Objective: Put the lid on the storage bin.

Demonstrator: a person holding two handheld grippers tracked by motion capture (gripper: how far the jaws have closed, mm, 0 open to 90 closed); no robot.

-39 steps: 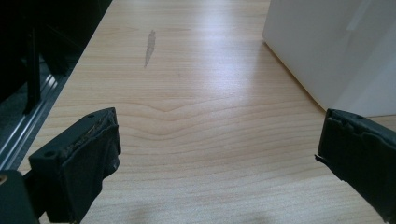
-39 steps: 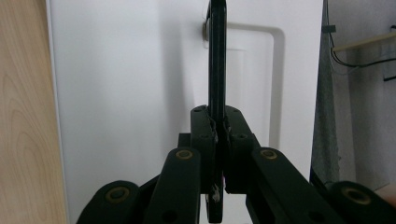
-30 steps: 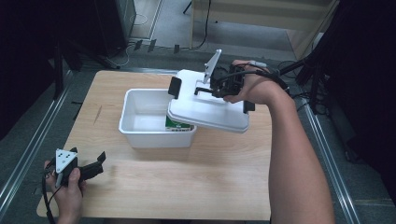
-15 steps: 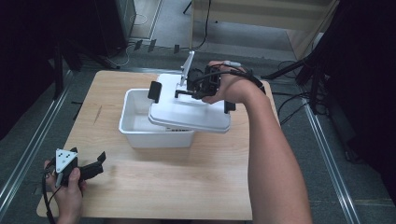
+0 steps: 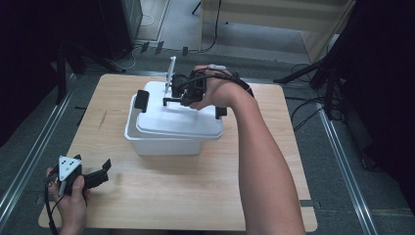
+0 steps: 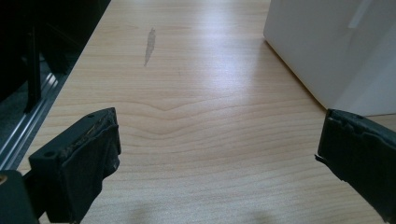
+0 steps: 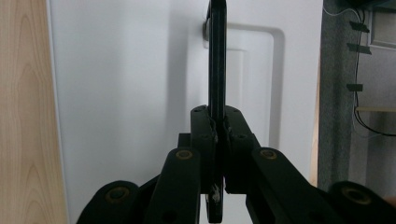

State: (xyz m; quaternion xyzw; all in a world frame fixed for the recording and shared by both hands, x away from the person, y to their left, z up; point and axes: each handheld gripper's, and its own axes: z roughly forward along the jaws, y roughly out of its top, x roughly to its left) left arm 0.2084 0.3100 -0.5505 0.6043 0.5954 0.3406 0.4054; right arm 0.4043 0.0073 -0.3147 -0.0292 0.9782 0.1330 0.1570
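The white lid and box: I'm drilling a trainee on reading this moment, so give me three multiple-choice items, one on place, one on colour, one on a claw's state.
1. Where is the white lid?
A. Over the white box
B. Flat on the floor
C. Under the left claw

2. What colour are the lid's side latches?
A. Red
B. Black
C. Yellow

3. How does the right claw stand?
A. Wide open over bare wood
B. Shut on a cable
C. Shut on the black handle

Answers: 1 A, the high view shows the lid above the box, covering its opening. 2 B, the latch at the lid's left end is black. 3 C, the right gripper view shows both jaws pressed on the handle.
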